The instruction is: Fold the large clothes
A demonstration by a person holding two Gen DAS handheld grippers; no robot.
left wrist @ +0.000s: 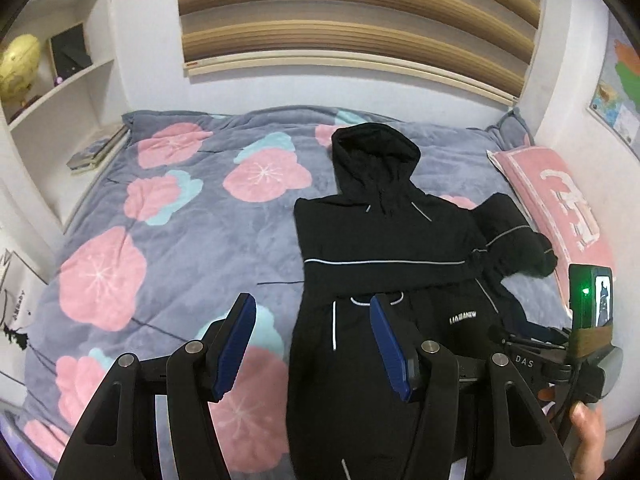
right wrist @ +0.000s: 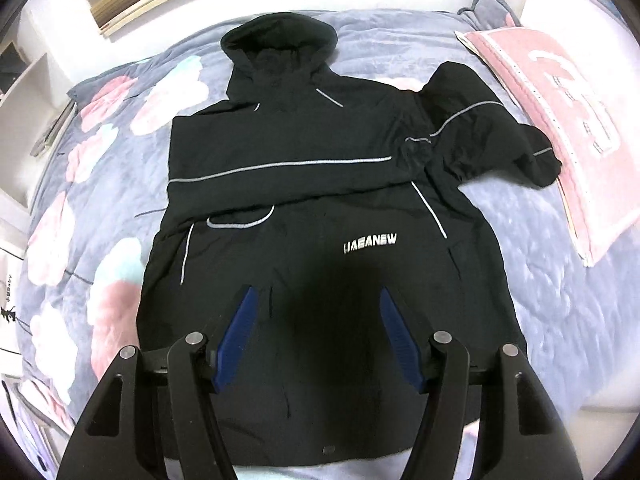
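A black hooded jacket [left wrist: 380, 240] [right wrist: 320, 140] lies face up on the bed, hood [right wrist: 280, 48] pointing to the far wall. One sleeve is folded across the chest. The other sleeve [right wrist: 492, 132] sticks out to the right, its cuff on a pink pillow. My left gripper [left wrist: 313, 302] hovers open above the jacket's left side, nothing between its blue pads [left wrist: 236, 344]. My right gripper [right wrist: 318, 294] hangs open over the lower middle of the jacket, also holding nothing. The jacket's hem is partly hidden behind the right gripper's fingers.
A grey blanket [left wrist: 180, 220] with pink flowers covers the bed. The pink pillow [left wrist: 560, 208] [right wrist: 560, 120] lies at the right edge by the wall. White shelves [left wrist: 60, 80] and stacked books [left wrist: 96, 152] stand left. A hand [left wrist: 588, 432] shows at lower right.
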